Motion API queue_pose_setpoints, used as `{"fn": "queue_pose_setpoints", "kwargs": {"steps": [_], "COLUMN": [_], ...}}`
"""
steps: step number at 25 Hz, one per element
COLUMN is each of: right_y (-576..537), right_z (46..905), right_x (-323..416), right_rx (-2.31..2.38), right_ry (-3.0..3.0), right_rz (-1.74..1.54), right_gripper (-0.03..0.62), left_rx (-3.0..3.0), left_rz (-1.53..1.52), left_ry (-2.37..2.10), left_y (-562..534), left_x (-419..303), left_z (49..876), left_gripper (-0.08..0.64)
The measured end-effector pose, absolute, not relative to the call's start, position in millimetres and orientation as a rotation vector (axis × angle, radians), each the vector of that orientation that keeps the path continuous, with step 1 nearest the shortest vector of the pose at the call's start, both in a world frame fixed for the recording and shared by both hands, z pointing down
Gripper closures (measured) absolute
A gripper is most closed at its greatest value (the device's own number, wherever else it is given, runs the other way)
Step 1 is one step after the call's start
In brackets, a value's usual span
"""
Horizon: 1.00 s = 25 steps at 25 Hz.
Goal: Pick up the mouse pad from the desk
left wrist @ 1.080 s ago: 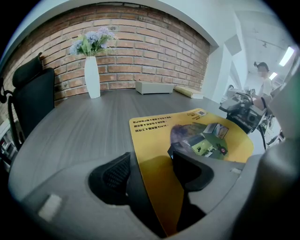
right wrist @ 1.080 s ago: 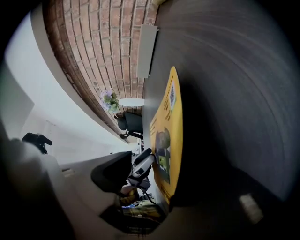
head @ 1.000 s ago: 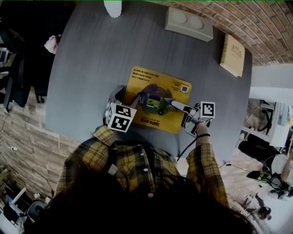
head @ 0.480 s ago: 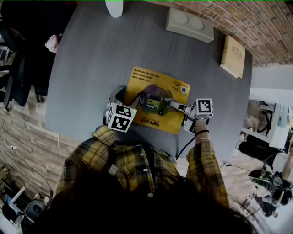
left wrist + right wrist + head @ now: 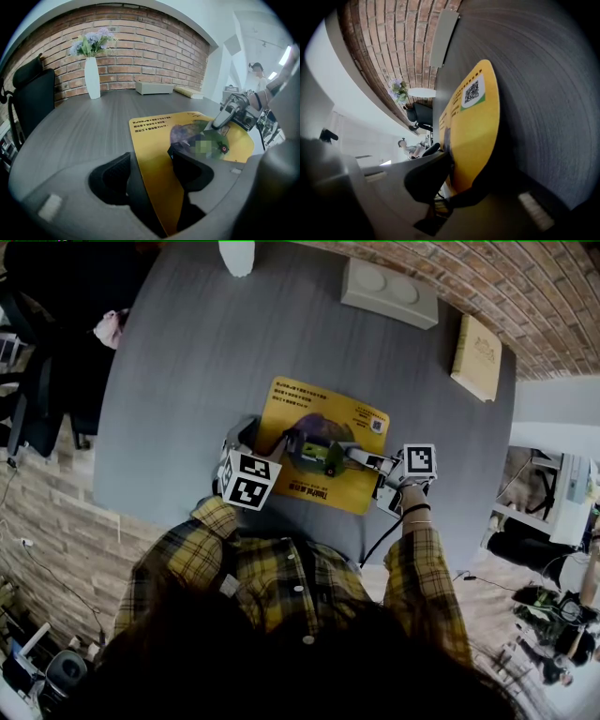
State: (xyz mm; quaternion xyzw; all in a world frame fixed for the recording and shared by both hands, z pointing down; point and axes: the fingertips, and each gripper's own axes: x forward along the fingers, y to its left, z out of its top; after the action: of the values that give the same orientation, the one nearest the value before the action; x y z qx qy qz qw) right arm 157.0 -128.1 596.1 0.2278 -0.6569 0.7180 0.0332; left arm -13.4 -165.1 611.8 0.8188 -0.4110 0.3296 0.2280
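Observation:
A yellow mouse pad (image 5: 319, 409) with printed text and a QR code lies on the round grey desk (image 5: 187, 381). My left gripper (image 5: 284, 443) is shut on the pad's left part; in the left gripper view the pad (image 5: 154, 140) runs edge-on between the dark pads of that gripper (image 5: 152, 161). My right gripper (image 5: 347, 452) is shut on the pad's right part. In the right gripper view the yellow sheet (image 5: 476, 122) is pinched between its jaws (image 5: 450, 173), and the gripped edge looks a little off the desk.
A white vase with flowers (image 5: 234, 254) stands at the desk's far edge. A beige box (image 5: 389, 292) and a tan book (image 5: 476, 354) lie at the far right. A black chair (image 5: 28, 399) stands to the left, beside the desk.
My right gripper has shifted slightly inward over the pad's right side and its jaws have shut on the pad. The left gripper and the pad have stayed where they were.

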Motion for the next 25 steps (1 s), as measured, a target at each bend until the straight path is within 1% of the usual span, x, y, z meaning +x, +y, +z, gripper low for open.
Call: {"fn": "queue_pose_setpoints", "kwargs": {"steps": [14, 25], "right_y": [-125, -123], "right_z": [576, 527], "right_x": [152, 140], "right_rx": [0.697, 0.648], "right_ry": [-2.197, -2.392], "right_rz": [2.124, 2.001], "right_gripper": [0.578, 0.577], "left_rx": [2.225, 2.267], "left_rz": [0.895, 0.816], "left_ry": [-1.158, -1.222], "left_y": [-167, -177], "left_x": [-18, -20], "left_z": [610, 574], "left_gripper": [0.270, 0.272]}}
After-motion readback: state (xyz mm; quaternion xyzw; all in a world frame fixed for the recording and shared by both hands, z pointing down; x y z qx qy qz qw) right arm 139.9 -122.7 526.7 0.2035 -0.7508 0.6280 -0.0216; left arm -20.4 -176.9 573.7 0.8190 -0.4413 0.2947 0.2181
